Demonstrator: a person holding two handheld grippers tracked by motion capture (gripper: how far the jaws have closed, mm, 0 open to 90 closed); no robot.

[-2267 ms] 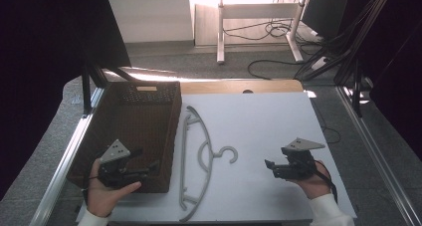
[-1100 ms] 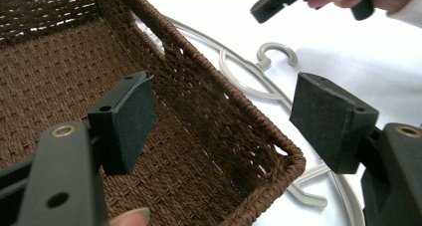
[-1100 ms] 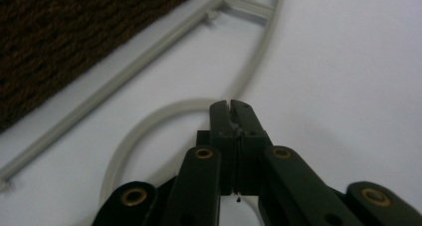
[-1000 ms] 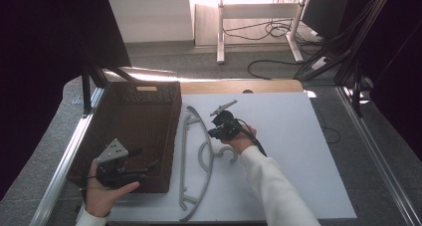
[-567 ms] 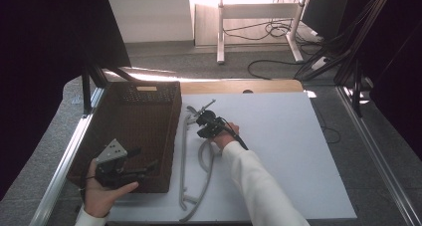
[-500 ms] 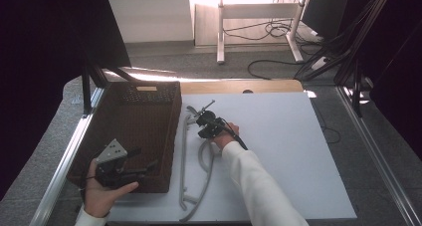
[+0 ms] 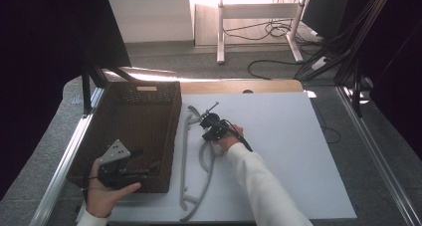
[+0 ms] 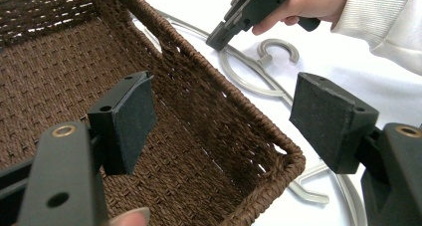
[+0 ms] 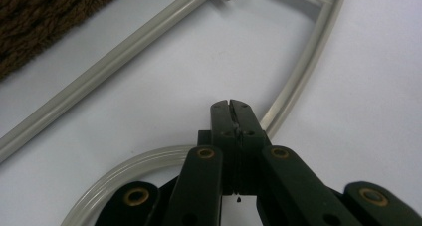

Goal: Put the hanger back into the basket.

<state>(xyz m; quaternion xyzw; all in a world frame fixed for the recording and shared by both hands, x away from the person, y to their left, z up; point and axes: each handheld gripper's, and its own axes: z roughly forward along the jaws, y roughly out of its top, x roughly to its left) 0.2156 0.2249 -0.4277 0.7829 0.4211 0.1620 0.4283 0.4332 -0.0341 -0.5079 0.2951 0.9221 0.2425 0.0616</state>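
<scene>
Jaws of your right gripper (image 9: 233,104) are pressed together, empty, over the grey clothes hanger (image 7: 185,156) on the tabletop beside the wicker basket (image 7: 169,136) (left gripper (image 8: 221,119) gapes wide); open them before straddling its arm.

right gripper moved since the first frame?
Yes. The right gripper, jaws shut, went from the table's right side leftward to the hanger beside the basket.
</scene>
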